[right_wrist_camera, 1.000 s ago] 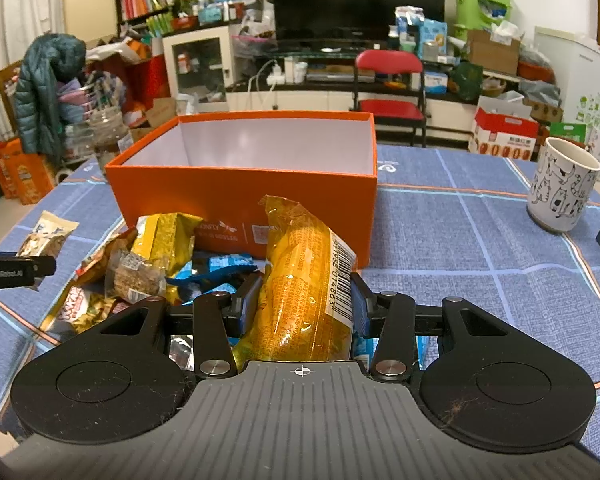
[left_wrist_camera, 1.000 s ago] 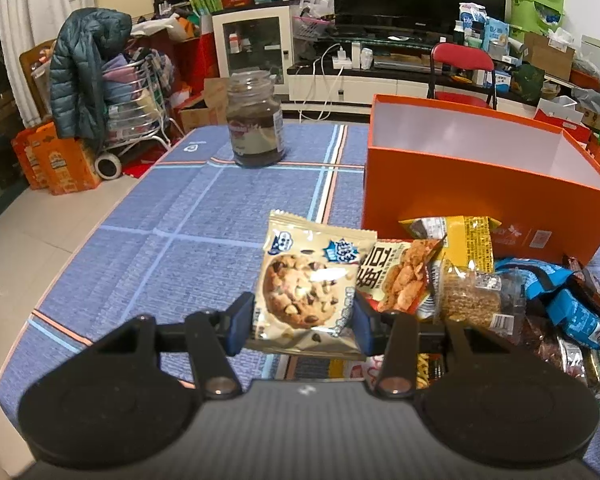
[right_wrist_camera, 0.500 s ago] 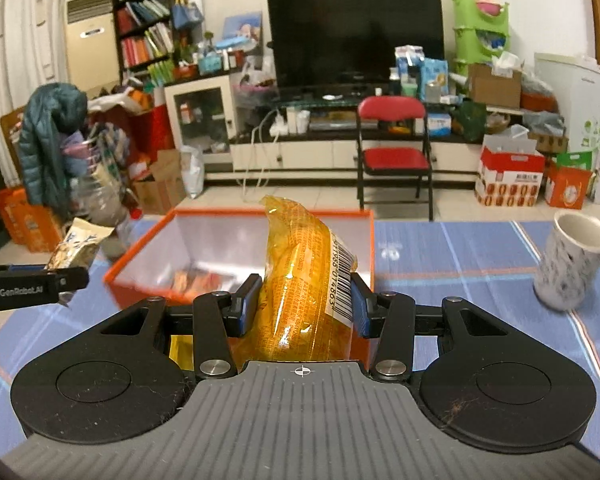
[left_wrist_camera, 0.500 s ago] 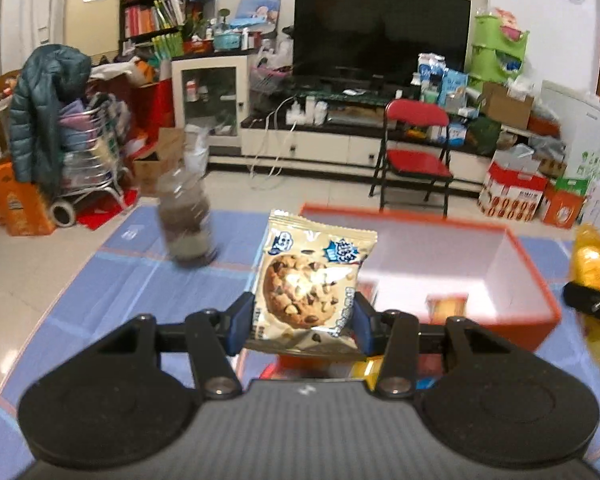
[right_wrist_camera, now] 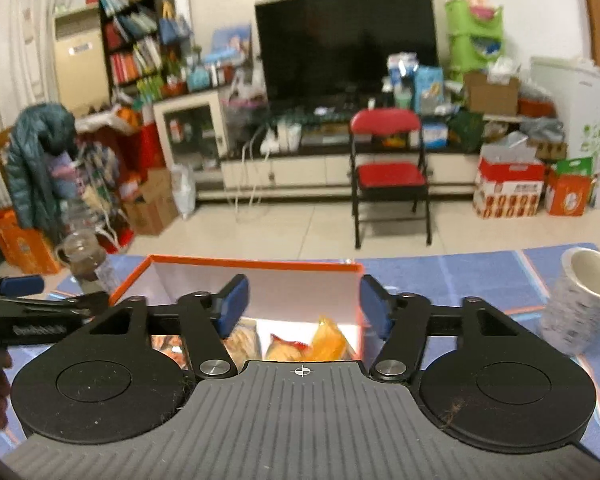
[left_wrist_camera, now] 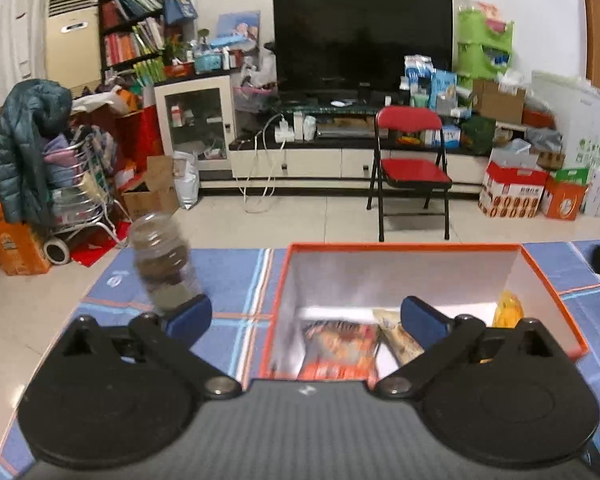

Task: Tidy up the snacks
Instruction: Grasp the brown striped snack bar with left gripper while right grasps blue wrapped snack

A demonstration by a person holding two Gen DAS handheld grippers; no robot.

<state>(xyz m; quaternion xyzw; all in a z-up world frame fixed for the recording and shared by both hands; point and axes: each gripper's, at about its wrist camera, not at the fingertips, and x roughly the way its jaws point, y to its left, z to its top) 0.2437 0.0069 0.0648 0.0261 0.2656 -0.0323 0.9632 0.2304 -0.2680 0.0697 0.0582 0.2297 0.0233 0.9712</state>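
Left wrist view: left gripper (left_wrist_camera: 306,316) above the near edge of the box (left_wrist_camera: 552,292), jaws opening, now spread wide, nothing between the pads. Blue pads (left_wrist_camera: 190,316) clear of everything; one pad sits over the cloth left of the box, the other over the box interior. Inside the box, below the gripper: red-orange packet (left_wrist_camera: 340,348) near the left wall, pale cookie packet (left_wrist_camera: 396,338) just right of it, yellow packet (left_wrist_camera: 508,310) by the right wall, upright-ish. Jar (left_wrist_camera: 166,264) on the blue cloth (left_wrist_camera: 236,280) left of the box, blurred. Red chair (left_wrist_camera: 414,168) on the floor beyond the box.

Right wrist view: right gripper (right_wrist_camera: 304,306) also over the box (right_wrist_camera: 252,266), jaws opening, about half spread, nothing pinched. Under it in the box: yellow packet (right_wrist_camera: 330,336) near the right wall, another packet (right_wrist_camera: 286,348) touching it on the left, pale packet (right_wrist_camera: 242,334) further left. Left gripper (right_wrist_camera: 20,284) in view at the left of the box, over its left wall. Jar (right_wrist_camera: 84,254) behind the box's left corner. Mug (right_wrist_camera: 582,300) right of the box, well apart, blurred, looks tilted.
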